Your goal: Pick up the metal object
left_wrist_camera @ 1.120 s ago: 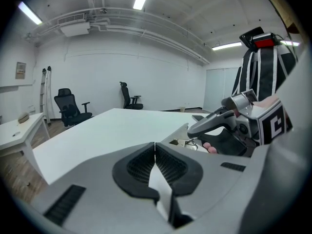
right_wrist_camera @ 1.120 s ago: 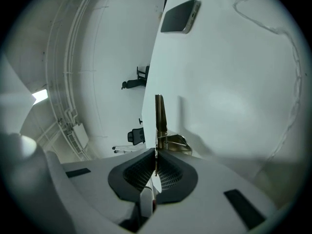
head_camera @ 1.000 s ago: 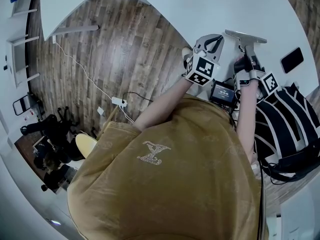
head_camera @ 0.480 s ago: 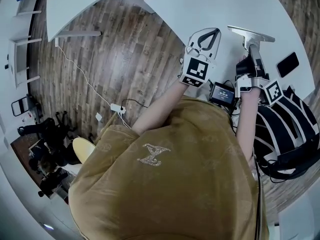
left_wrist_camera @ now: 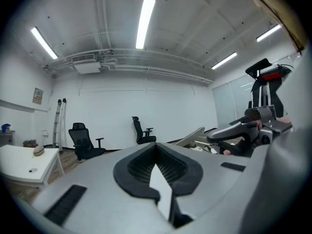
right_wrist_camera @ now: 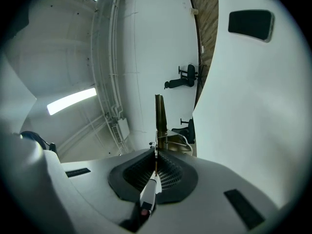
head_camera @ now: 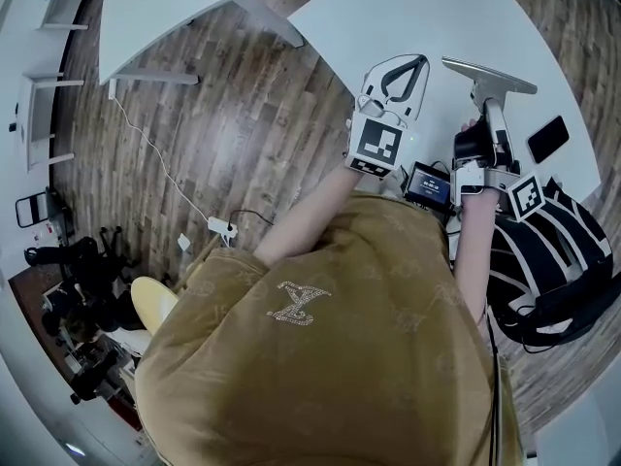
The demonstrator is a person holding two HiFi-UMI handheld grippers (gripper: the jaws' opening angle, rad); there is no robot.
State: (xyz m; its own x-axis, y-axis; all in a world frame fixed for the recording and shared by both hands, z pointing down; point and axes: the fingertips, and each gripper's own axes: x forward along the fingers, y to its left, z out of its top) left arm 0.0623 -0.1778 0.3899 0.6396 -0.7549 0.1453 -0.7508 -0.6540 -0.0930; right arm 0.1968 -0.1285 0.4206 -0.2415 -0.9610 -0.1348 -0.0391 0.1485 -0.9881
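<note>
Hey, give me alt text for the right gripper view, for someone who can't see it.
The right tool is shut on a thin metal object that sticks out past its jaws, seen edge-on. A white table fills the right side, with a dark phone lying on it near the top.

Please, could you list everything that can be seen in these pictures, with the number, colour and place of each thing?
metal object: one, grey, held over the nearer table
tables: two, white; one under the tools, one at upper left
phone: one, black, on the nearer table, right side
screen device: one, black, between the person's arms
bag: one, black with white stripes, at the person's right
power strip: one, white, on the wooden floor
office chairs: two, black, by the far wall
left tool: shut, empty
right tool: shut on the metal object
</note>
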